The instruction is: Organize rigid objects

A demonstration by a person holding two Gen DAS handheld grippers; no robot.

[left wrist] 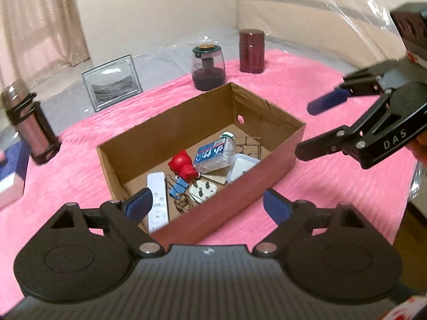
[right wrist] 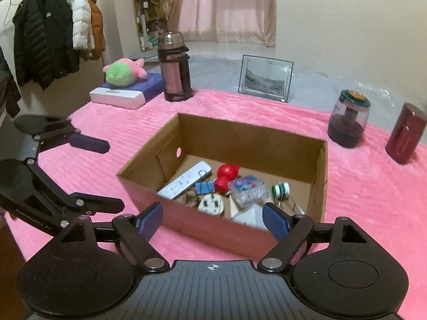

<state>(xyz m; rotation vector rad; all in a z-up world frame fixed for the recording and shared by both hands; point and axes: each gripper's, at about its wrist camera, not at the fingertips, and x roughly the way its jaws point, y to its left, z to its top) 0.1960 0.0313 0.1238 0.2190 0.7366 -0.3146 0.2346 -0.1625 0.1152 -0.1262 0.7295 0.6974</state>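
Note:
An open cardboard box (left wrist: 267, 186) sits on a pink blanket (left wrist: 80, 165). Inside lie a white remote (left wrist: 157, 205), a red toy (left wrist: 184, 166), a blue binder clip (left wrist: 178, 186), a white plug (left wrist: 202, 192), a small plastic bottle (left wrist: 213, 154) and a wire rack (left wrist: 248, 144). My left gripper (left wrist: 207, 204) hovers open above the box's near wall, holding nothing. The right gripper (left wrist: 312, 128) hangs open to the right of the box. In the right wrist view the right gripper (right wrist: 212, 220) is open and bare over the box (right wrist: 208, 229), with the left gripper (right wrist: 106, 176) at the left.
Around the box stand a pink flask (right wrist: 174, 72), a glass picture frame (right wrist: 264, 78), a clear jar with a green lid (right wrist: 348, 117) and a maroon canister (right wrist: 405, 136). A plush toy (right wrist: 124, 72) rests on a flat white and purple box (right wrist: 117, 97). Coats hang at the far left.

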